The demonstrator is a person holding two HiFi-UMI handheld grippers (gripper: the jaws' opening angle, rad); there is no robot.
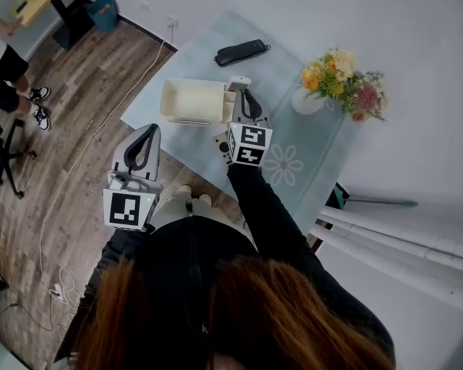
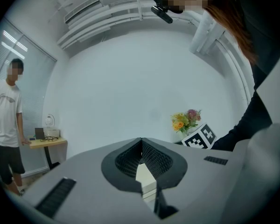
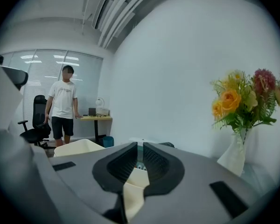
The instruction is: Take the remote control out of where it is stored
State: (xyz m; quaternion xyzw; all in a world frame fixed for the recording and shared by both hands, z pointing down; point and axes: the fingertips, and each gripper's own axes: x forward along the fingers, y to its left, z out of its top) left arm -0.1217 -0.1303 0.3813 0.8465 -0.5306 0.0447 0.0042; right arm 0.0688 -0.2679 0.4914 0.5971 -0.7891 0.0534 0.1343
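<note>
Right in front of the right gripper (image 1: pixel 242 92) there's a cream storage box (image 1: pixel 187 99) on the pale blue tablecloth (image 1: pixel 324 153). It sits a bit to the gripper's left, with its divided end right beside the jaws. Jaws on that one are pretty much pinched together, just a sliver of a gap, and nothing clearly caught in it. A small white bit (image 1: pixel 239 80) sits just past the tips, can't tell what it is. The black remote control (image 1: pixel 241 51) is lying out on the cloth further ahead of the right gripper, beyond the box and apart from it. Off to that gripper's right stands a white vase (image 1: pixel 307 101) of flowers. The left gripper (image 1: pixel 150 129) hangs off the near table edge, pointing toward the box, jaws closed together with nothing in them. A person (image 3: pixel 63 107) stands by a desk in the background.
</note>
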